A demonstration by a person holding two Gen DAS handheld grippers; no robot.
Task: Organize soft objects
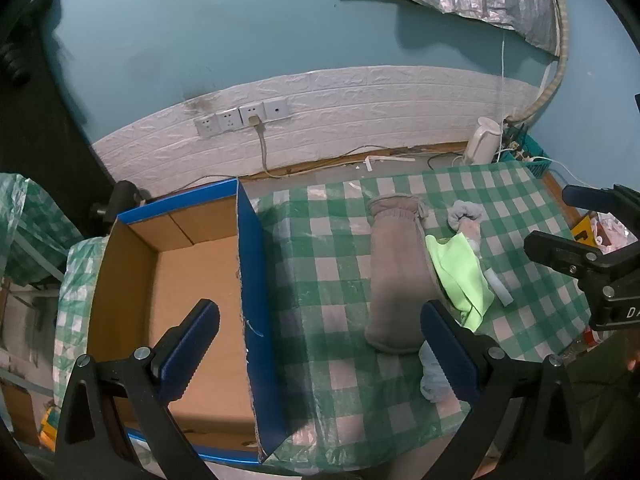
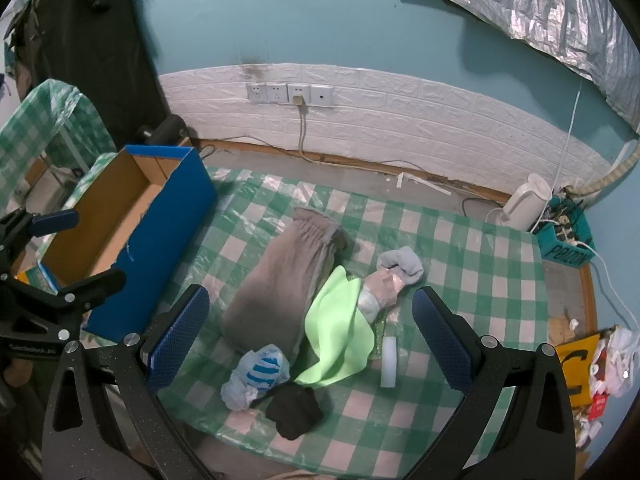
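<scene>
A pile of soft things lies on the checked tablecloth [image 2: 472, 248]: a long grey pouch [image 2: 280, 276] [image 1: 396, 276], a lime green cloth [image 2: 340, 336] [image 1: 464, 276], a blue-striped balled sock [image 2: 260, 368], a black sock [image 2: 296, 404], a pale blue and pink bundle [image 2: 394, 276] and a white sponge block [image 2: 390, 360]. An open blue cardboard box [image 1: 256, 292] [image 2: 160, 248] stands at the left with nothing inside. My left gripper [image 1: 320, 348] hangs open over the box's right wall. My right gripper [image 2: 310, 336] is open above the pile, holding nothing.
A white kettle [image 2: 524, 200] and a teal basket of cables [image 2: 568, 236] stand on the floor by the wall at the right. Wall sockets [image 2: 290, 93] with a plugged cord sit behind the table. A second checked-cloth table [image 2: 44, 120] is at the far left.
</scene>
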